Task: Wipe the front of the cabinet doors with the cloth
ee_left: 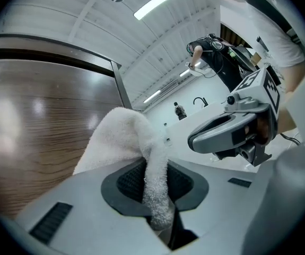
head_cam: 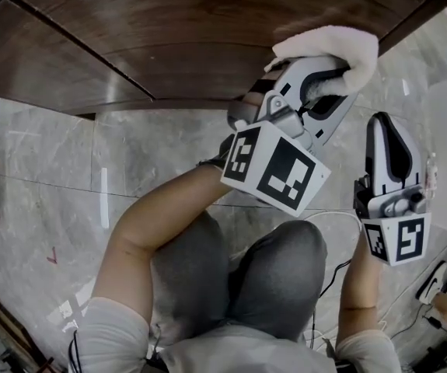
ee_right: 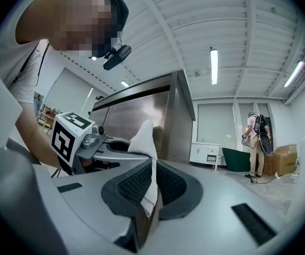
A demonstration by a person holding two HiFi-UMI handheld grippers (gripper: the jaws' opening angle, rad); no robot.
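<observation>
Grey-clad knees [head_cam: 274,274] are crouching at six o'clock. Above them the left grey two-jaw gripper [head_cam: 333,76] is clamping its jaws on a fluffy white terry cloth [head_cam: 332,45] and pressing it against the dark brown wood-grain cabinet door [head_cam: 169,37] at one o'clock. Only a narrow fold is sitting between the pads, so hard rubbing is probably risking a slip. At three o'clock the right grey gripper [head_cam: 381,119] is hanging idle, jaws drawn together on nothing I can confirm, and near enough to be risking a snag on the cloth.

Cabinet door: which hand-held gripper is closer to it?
Left. The left hand-held gripper holds the cloth right at the cabinet door. The right hand-held gripper is further back, over the floor.
</observation>
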